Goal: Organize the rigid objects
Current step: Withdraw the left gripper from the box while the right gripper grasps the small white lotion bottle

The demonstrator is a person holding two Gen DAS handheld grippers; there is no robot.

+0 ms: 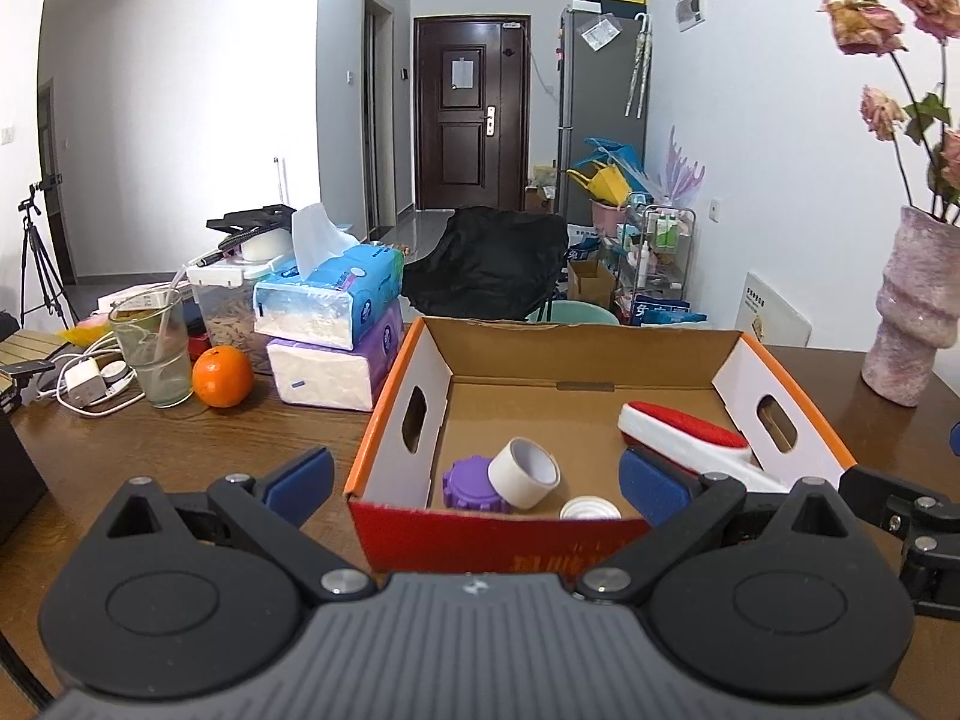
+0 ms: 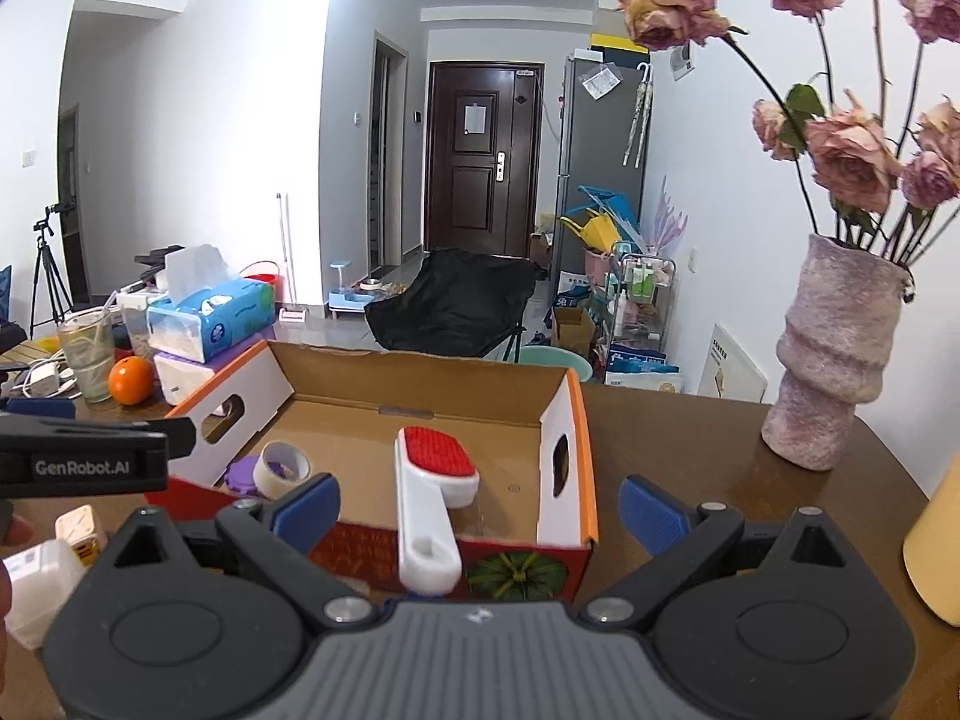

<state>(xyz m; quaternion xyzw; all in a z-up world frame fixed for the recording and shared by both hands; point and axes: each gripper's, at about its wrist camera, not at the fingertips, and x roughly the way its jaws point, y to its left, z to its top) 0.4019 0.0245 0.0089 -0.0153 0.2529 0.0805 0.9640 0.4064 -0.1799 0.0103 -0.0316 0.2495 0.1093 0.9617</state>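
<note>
Left wrist view: left gripper (image 1: 477, 483) is spread wide and holds nothing, positioned at the near wall of the cardboard box (image 1: 420, 420). Right gripper (image 2: 477, 507) is likewise wide apart and empty. Between its fingers, the lint brush (image 2: 429, 480) rests with its handle over the box's near edge, red head inside. Inside the box lie a tape roll (image 1: 523, 473), touching a purple gear-edged lid (image 1: 468, 483), and a white cap (image 1: 590, 509). Left of the box sits an orange (image 1: 222, 376).
</note>
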